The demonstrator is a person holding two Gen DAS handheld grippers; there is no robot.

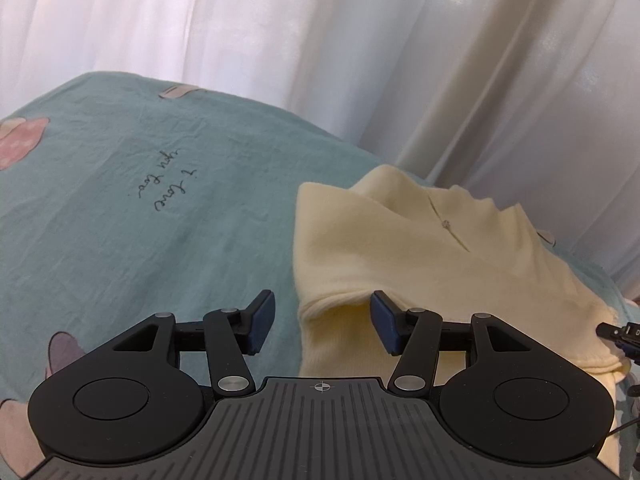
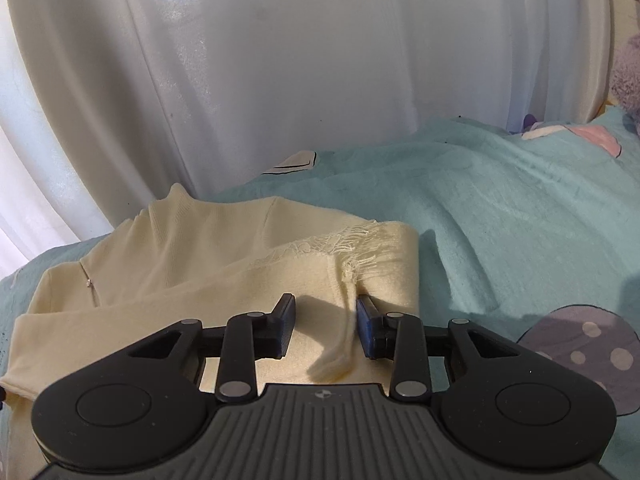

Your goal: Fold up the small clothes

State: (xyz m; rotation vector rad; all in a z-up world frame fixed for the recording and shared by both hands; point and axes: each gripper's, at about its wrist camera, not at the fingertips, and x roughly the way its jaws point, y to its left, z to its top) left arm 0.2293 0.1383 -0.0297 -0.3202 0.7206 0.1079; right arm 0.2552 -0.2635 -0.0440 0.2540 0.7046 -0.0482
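White curtains are hanging behind a bed covered by a teal sheet, which is carrying cartoon prints and a line of handwritten-style script. On the sheet a cream sweater is lying partly folded, its collar pointing toward the curtains and a small zip pull showing at the neck slit.

In the left wrist view the left gripper is hovering over the sweater's near left edge with its blue-padded fingers spread wide apart. One pad is sitting over the bare sheet and the other over the cream fabric, where a rolled fold is bulging up between them. Nothing is being pinched. A dark bit of the other tool is peeking in at the right edge.

In the right wrist view the right gripper is likewise standing open above the sweater. A folded-over flap with a fringed edge is lying across the garment, and a narrow ridge of cloth is running between the spread pads without being gripped. A purple dotted print is lying on the sheet just right of the gripper, and a plush toy is showing at the far right edge.
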